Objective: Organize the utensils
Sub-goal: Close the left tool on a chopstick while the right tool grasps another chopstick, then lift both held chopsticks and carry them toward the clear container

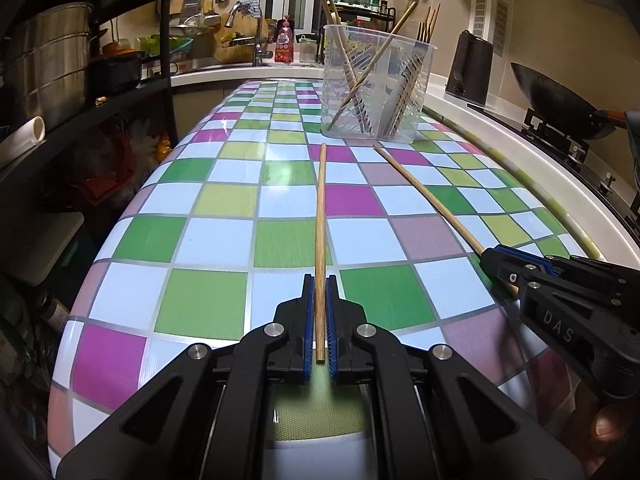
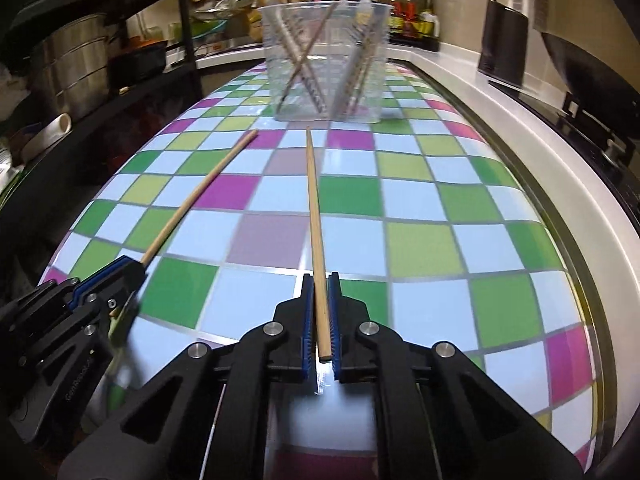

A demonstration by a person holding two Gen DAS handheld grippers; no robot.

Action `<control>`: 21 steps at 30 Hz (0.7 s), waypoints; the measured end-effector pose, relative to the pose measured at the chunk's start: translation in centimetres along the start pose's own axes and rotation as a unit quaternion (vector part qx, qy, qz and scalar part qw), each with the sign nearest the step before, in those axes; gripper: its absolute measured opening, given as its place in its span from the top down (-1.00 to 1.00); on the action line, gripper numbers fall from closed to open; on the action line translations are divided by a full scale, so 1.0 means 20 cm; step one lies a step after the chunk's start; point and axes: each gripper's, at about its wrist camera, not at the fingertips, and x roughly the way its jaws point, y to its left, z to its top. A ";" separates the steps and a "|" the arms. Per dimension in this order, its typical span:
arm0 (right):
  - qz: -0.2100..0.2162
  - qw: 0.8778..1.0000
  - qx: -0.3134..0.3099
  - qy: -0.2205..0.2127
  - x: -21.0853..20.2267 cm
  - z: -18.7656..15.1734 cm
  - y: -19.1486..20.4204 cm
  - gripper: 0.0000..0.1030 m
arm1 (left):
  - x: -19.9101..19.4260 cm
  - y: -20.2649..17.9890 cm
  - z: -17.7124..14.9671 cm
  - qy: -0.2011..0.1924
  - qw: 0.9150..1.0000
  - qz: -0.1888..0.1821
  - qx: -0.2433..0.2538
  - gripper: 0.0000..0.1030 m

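My left gripper [image 1: 320,280] is shut on a wooden chopstick [image 1: 321,216] that points ahead over the checkered table toward a clear plastic container [image 1: 376,84] holding several chopsticks. My right gripper [image 2: 321,278] is shut on a second wooden chopstick [image 2: 314,208], also pointing at the container [image 2: 326,60]. Each gripper shows in the other's view: the right one [image 1: 486,258] at the right of the left wrist view with its chopstick [image 1: 424,192], the left one [image 2: 136,266] at the left of the right wrist view with its chopstick [image 2: 200,196].
The checkered tablecloth [image 1: 224,200] covers the table. A black shelf with steel pots [image 1: 52,60] stands left. A white counter [image 1: 520,128] runs along the right with a wok [image 1: 560,96] on a stove and a dark appliance [image 1: 472,64]. A sink tap [image 1: 248,20] is behind.
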 end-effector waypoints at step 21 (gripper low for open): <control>-0.034 0.999 0.020 -0.014 0.00 -0.01 -0.05 0.85 | -0.01 -0.02 -0.01 -0.008 1.000 -0.004 0.016 0.88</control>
